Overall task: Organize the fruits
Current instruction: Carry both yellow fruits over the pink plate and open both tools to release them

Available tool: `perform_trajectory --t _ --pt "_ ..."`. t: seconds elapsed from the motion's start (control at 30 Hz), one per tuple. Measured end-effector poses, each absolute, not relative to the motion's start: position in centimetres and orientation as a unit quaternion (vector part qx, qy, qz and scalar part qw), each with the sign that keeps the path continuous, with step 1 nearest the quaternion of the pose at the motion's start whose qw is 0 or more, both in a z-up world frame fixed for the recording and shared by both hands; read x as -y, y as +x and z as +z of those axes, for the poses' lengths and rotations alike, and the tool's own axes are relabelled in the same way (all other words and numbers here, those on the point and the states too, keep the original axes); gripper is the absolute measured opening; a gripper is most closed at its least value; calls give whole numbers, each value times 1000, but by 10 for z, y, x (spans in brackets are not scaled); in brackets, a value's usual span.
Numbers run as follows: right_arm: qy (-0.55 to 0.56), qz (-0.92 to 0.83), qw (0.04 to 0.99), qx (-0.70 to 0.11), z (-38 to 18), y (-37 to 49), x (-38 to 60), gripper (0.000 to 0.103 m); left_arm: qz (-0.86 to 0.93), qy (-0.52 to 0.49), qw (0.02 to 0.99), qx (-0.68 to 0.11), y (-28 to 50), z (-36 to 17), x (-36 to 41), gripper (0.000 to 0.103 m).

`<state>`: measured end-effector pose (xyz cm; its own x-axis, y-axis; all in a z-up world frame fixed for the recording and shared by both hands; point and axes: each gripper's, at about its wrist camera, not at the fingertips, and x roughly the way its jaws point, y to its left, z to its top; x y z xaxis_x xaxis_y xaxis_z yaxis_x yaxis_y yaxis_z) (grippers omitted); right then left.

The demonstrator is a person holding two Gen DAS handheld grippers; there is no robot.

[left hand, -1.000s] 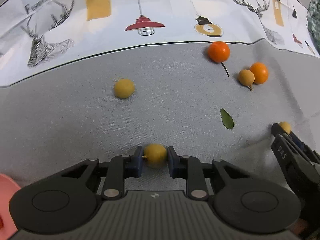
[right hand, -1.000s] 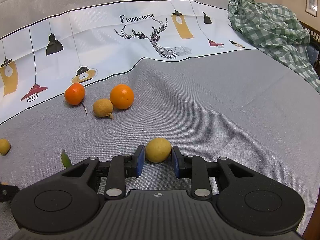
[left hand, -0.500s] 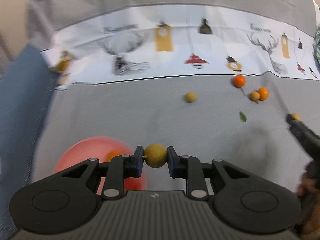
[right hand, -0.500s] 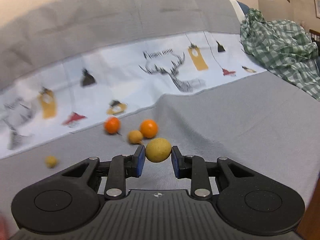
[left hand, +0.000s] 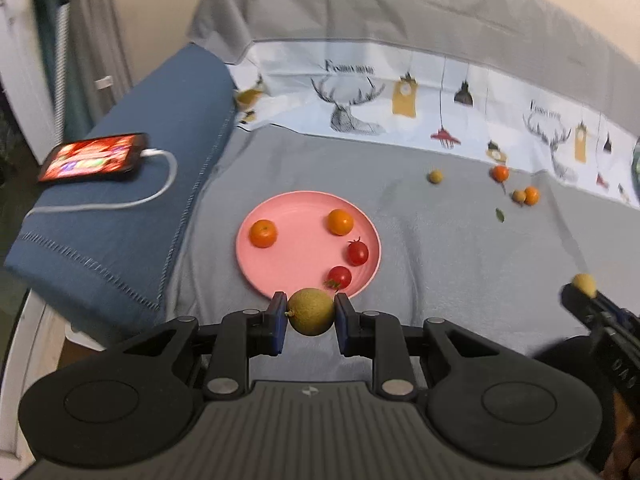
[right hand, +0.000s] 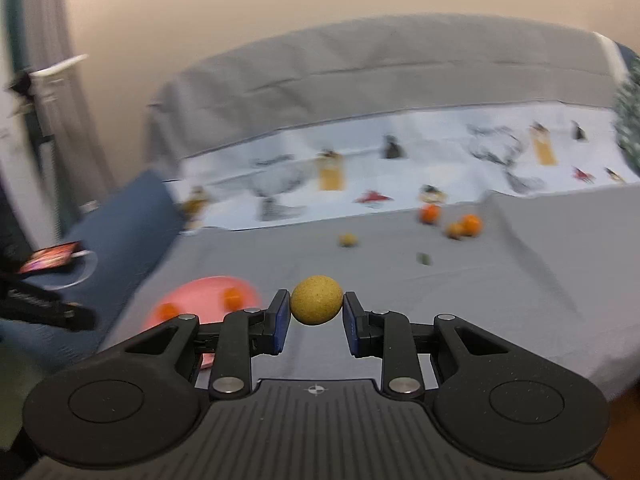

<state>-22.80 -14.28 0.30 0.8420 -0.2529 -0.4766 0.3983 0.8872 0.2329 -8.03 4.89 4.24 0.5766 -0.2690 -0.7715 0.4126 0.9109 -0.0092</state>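
Each hand-held gripper, left (left hand: 310,317) and right (right hand: 316,312), clamps a yellow-brown fruit (left hand: 311,317). Lower each over bare pink plate (left hand: 288,264), clear of tomatoes (left hand: 357,253), before releasing.

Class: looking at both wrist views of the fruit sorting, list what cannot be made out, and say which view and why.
- Right wrist view: pink plate and its fruit smeared by motion blur.
- Left wrist view: right gripper cut off by the frame edge.
- Left wrist view: phone screen too small to read.
- Both: the person's hands hidden behind the grippers.
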Motion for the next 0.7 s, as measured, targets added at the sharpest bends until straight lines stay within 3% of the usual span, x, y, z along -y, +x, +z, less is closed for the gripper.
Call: perform_trajectory --t 0.7 --pt "78 -122 969 -201 41 -253 71 29 -190 25 904 -383 -126 61 -114 27"
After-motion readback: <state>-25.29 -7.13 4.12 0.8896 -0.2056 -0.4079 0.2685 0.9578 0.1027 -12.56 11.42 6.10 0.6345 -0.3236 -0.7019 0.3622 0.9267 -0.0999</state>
